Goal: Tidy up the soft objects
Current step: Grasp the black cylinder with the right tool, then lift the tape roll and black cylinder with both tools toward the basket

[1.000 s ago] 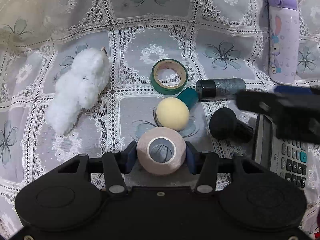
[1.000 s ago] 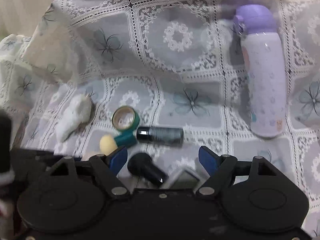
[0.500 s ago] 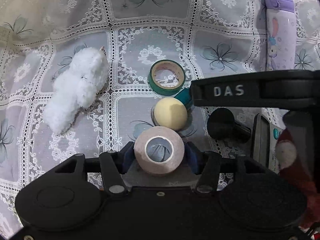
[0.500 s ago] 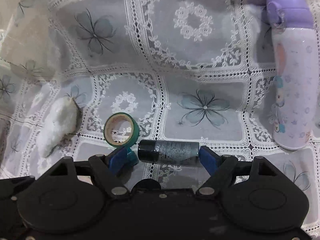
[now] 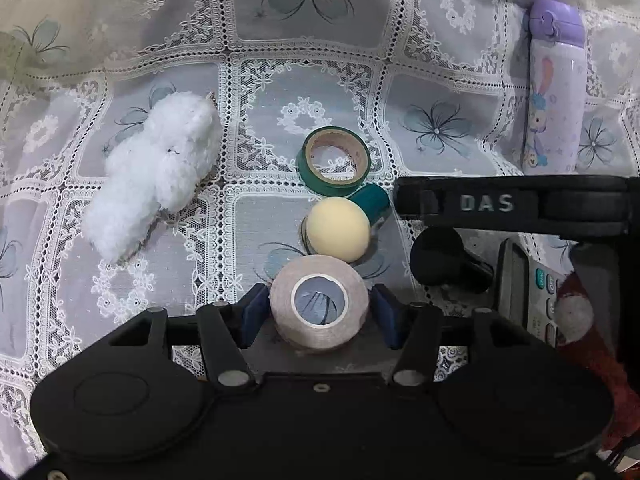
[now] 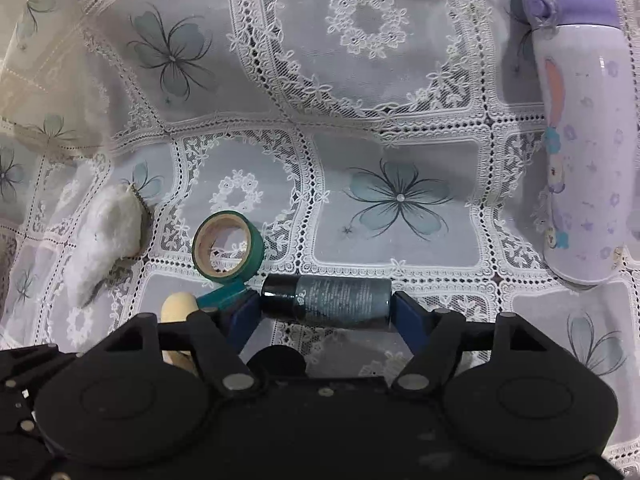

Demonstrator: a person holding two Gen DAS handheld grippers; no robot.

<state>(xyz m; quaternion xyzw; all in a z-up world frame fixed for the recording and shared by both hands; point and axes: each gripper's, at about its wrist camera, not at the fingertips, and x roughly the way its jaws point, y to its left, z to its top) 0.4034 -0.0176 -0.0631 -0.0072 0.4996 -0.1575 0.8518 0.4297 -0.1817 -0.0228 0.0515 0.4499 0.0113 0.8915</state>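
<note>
My left gripper (image 5: 319, 308) is shut on a pinkish tape roll (image 5: 356, 312), its blue pads against both sides. Just past it lies a yellow sponge ball (image 5: 340, 228) with a teal handle. A white plush toy (image 5: 152, 176) lies at the left and shows too in the right wrist view (image 6: 108, 240). My right gripper (image 6: 326, 302) is closing on a dark bottle (image 6: 340, 296) lying on its side, and the pads meet the bottle's two ends. The right gripper's black body (image 5: 512, 204) crosses the left wrist view and hides the bottle there.
A green tape roll (image 5: 334, 160) lies behind the sponge. A lilac flask (image 6: 580, 140) lies at the right on the lace tablecloth (image 6: 400, 60). A black round object (image 5: 436, 256), a calculator (image 5: 536, 296) and a red and white fuzzy thing (image 5: 576, 312) sit at the right.
The right gripper came forward and down until the dark bottle sat between its pads, then its jaws narrowed onto it. The left gripper kept still with the tape roll.
</note>
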